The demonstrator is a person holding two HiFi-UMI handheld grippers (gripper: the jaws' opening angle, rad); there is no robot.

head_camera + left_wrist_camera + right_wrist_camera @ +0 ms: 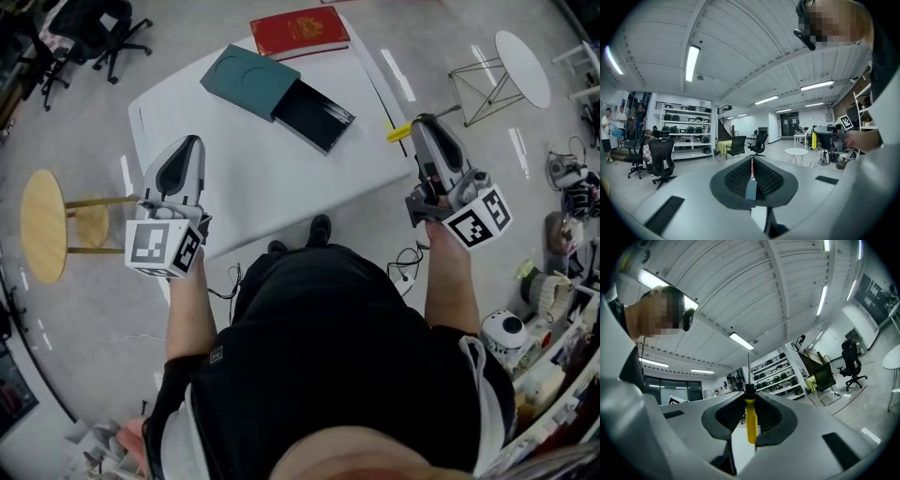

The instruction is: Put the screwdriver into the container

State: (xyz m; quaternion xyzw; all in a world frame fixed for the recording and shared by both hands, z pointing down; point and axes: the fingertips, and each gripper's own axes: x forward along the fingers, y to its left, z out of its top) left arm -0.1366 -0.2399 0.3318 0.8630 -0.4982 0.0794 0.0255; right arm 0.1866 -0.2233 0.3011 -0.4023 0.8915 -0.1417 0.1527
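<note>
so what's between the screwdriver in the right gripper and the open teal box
Nothing but bare white table. The head view shows that stretch empty between the screwdriver in the right gripper and the teal box with its open drawer.

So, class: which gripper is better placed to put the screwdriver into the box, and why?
Right. The right gripper is shut on the screwdriver, beside the table where the box lies open. The left gripper is shut on nothing.
</note>
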